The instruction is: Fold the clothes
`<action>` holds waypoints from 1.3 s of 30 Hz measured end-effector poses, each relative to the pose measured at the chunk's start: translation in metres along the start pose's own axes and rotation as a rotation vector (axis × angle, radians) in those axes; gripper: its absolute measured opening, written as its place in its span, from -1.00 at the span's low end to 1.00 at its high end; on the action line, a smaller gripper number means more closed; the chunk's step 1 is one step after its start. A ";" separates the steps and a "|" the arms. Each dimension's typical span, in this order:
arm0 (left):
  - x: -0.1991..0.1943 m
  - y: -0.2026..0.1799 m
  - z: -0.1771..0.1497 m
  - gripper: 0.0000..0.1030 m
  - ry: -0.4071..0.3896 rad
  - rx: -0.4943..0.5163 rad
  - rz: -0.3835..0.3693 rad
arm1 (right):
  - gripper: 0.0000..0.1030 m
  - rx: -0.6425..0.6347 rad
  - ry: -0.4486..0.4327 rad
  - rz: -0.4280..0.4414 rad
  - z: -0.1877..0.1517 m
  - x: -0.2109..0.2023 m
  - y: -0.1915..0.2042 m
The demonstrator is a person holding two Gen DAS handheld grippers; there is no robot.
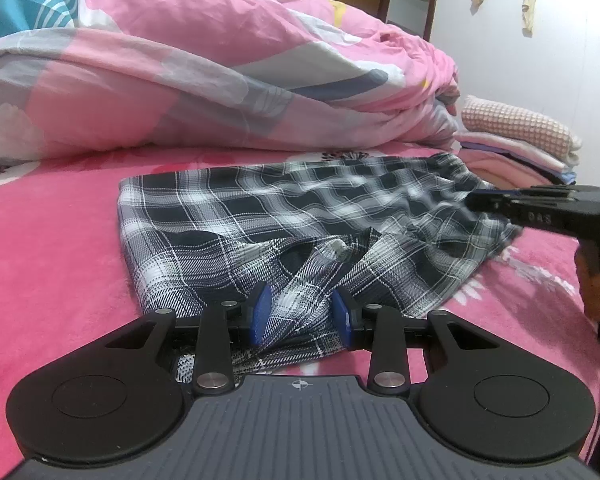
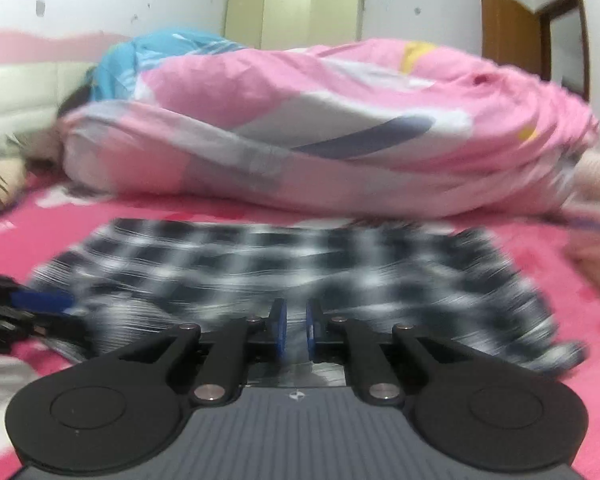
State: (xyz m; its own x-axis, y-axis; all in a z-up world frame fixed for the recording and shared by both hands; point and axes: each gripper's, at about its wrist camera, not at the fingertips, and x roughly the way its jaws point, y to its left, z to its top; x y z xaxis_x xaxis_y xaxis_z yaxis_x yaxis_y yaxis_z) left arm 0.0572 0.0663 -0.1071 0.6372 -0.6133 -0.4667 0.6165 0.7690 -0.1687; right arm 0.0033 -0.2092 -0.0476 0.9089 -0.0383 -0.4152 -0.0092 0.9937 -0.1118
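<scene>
A black-and-white plaid garment (image 1: 300, 216) is seen spread on a bed covered by a bright pink blanket (image 1: 52, 240), just in front of a heaped pink, white and grey patterned duvet (image 1: 204, 72). The fabric is laid mostly flat along its far and left edges, while its near edge is rumpled into diagonal folds and a dark hollow is left at the centre. Bold dark checks are crossed by thin white lines, and a finer dotted weave is shown on the folded-over near portion.

The left gripper (image 1: 302, 314) is held at the near edge with its blue pads moderately apart; a bunched ridge of the plaid cloth is seen between them, though a firm pinch cannot be confirmed. The right gripper (image 2: 296, 330) is shown over the garment's near hem, heavily blurred, its pads parted by a narrow gap with no cloth seen clamped between them. From the left wrist view, it is seen reaching in over the garment's right side. A stack of folded textiles (image 1: 520, 140) is visible beyond the duvet's right end.
</scene>
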 end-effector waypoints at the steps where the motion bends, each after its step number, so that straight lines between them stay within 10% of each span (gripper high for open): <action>1: -0.001 0.000 0.000 -0.34 0.000 -0.001 -0.001 | -0.80 -0.002 0.013 -0.030 0.001 0.003 -0.009; 6: 0.000 0.001 0.000 -0.34 -0.002 -0.002 -0.005 | -0.76 0.099 0.182 -0.126 -0.020 0.043 -0.062; 30: -0.002 0.003 0.000 -0.33 -0.003 -0.005 -0.011 | -0.70 0.151 0.163 -0.085 0.012 0.052 -0.073; 39: -0.004 0.003 -0.001 -0.32 -0.006 -0.004 -0.012 | -0.37 0.127 0.187 -0.123 0.022 0.125 -0.082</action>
State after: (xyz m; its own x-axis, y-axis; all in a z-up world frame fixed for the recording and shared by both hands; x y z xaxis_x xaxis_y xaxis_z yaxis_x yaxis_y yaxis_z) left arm 0.0559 0.0710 -0.1070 0.6326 -0.6236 -0.4592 0.6225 0.7622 -0.1776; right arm 0.1263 -0.2929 -0.0705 0.8071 -0.1671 -0.5663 0.1598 0.9851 -0.0630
